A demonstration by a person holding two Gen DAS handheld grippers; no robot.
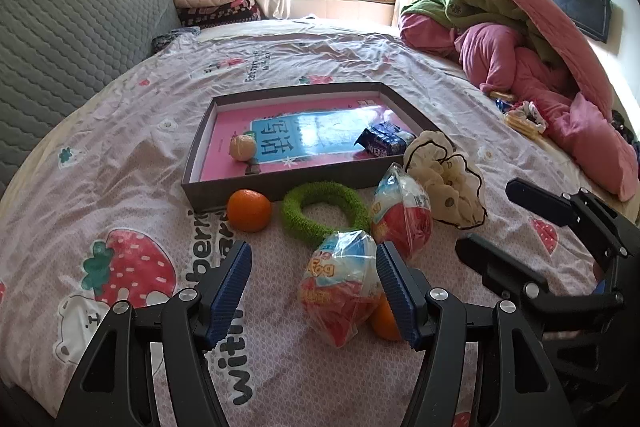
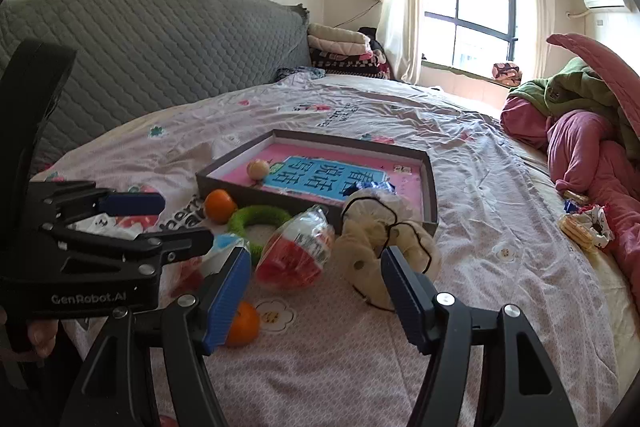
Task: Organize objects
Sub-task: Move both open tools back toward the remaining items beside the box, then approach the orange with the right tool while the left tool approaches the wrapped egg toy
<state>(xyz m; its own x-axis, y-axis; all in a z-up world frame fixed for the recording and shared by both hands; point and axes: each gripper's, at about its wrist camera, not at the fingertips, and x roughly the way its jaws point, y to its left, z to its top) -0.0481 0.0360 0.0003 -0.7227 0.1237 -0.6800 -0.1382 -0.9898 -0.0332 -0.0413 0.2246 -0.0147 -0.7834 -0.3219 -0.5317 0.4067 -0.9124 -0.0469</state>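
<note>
On the strawberry-print bedsheet lies a dark shallow box point(image 1: 224, 195) holding a pink book, a beige ball point(image 1: 243, 148) and a blue packet point(image 1: 384, 141). In front of it sit an orange point(image 1: 249, 210), a green ring point(image 1: 320, 211), a cream frilly fabric piece point(image 1: 444, 183) and two wrapped toy eggs point(image 1: 402, 211). My left gripper point(image 1: 314, 293) is open, with the nearer egg point(image 1: 340, 287) lying between its fingers by the right pad. A second orange point(image 2: 244, 323) shows beside my open right gripper point(image 2: 316, 291), which hovers before the fabric piece point(image 2: 380, 235).
A heap of pink and green bedding point(image 1: 520, 67) fills the bed's right side, with biscuit packets point(image 2: 580, 227) at its foot. The grey quilted headboard point(image 1: 72, 35) bounds the left, with folded blankets point(image 1: 212, 3) beyond. Each gripper appears in the other's view.
</note>
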